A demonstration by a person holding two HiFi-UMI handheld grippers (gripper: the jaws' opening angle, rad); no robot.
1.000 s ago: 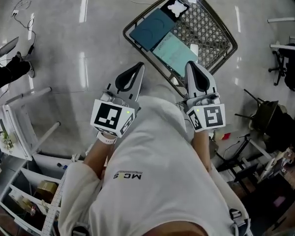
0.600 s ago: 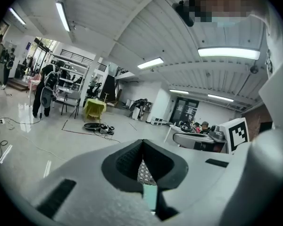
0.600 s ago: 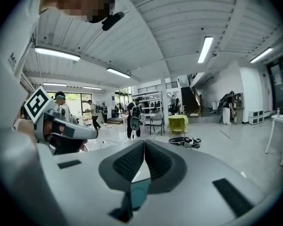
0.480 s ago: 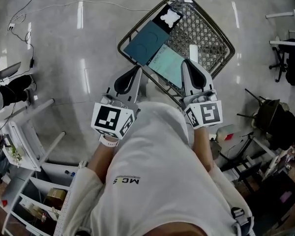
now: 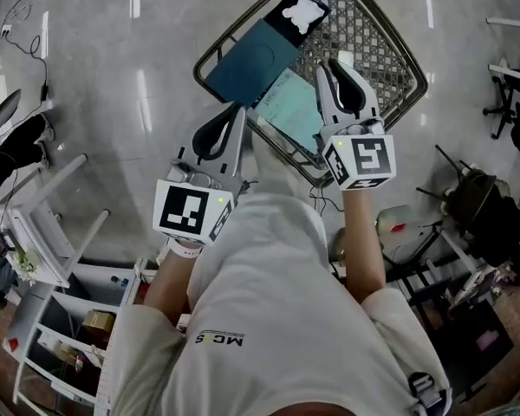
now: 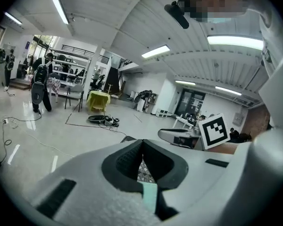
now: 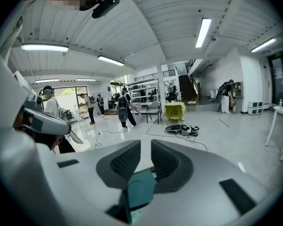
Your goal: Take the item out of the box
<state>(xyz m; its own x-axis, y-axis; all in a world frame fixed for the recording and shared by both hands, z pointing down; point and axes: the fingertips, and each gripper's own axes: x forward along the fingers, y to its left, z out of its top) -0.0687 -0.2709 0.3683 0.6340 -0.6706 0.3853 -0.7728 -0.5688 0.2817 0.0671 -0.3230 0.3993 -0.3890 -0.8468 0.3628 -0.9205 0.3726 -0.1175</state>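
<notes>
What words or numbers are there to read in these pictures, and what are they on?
"MC S", seen upside down, with the middle unclear: on the person's white shirt.
Light teal sheet in the basket: faint print, too small to read.
Left gripper and right gripper: square black-and-white markers only, no words.

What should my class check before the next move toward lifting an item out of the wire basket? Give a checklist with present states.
1. Left hand-held gripper jaws apart, ready to grasp: not ok; the tips meet, nothing between them.
2. Right hand-held gripper jaws apart: ok; narrow gap, empty.
3. Items uncovered in the wire basket: ok; dark teal box and light teal pack lie on top.
4. Gripper height above the items: cannot tell.
5. Which item is meant: cannot tell.
</notes>
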